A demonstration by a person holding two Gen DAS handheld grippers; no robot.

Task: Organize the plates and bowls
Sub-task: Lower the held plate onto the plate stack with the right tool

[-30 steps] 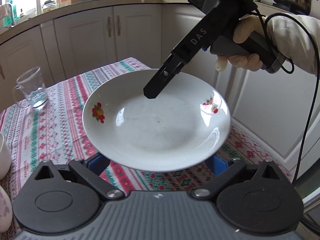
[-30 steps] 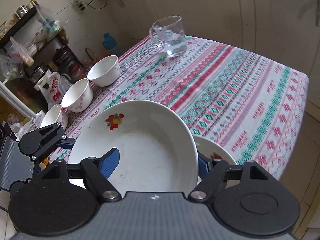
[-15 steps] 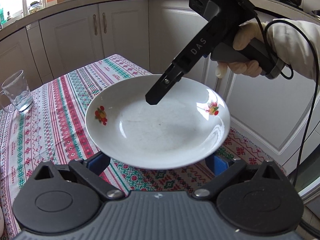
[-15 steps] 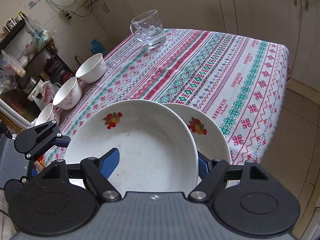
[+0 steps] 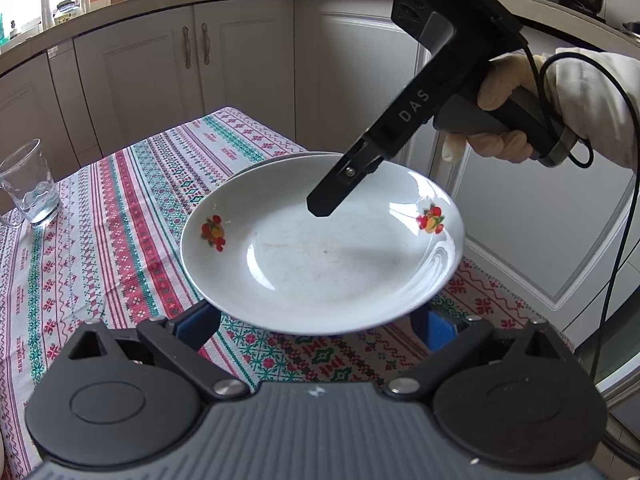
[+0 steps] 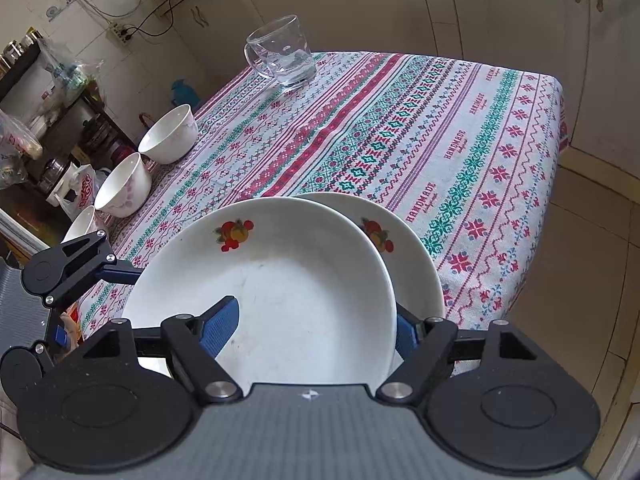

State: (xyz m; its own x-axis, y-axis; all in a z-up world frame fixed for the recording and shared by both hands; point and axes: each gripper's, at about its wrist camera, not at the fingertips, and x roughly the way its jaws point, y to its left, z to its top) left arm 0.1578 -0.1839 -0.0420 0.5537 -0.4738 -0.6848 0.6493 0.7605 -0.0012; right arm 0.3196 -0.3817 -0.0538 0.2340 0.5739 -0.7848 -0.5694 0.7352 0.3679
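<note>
White plate point(image 5: 320, 256) with fruit motifs held above the patterned tablecloth point(image 5: 120, 216), tilted slightly. Right gripper point(image 5: 332, 200) clamps its far rim, one black finger lying over the inner face; gloved hand point(image 5: 500, 120) on the handle, cable looping off. Left gripper point(image 5: 316, 328) blue pads sit apart under the near rim; contact unclear. Second plate's edge point(image 5: 272, 160) peeks behind. Glass mug point(image 5: 28, 184) far left.

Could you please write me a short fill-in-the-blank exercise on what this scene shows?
1. The right gripper is shut on a white ___ with fruit motifs.
2. ___ white bowls stand in a row along the table's edge.
3. The left gripper has its jaws ___.
4. The glass mug stands on the patterned ___.

Missing words: plate; three; open; tablecloth.
</note>
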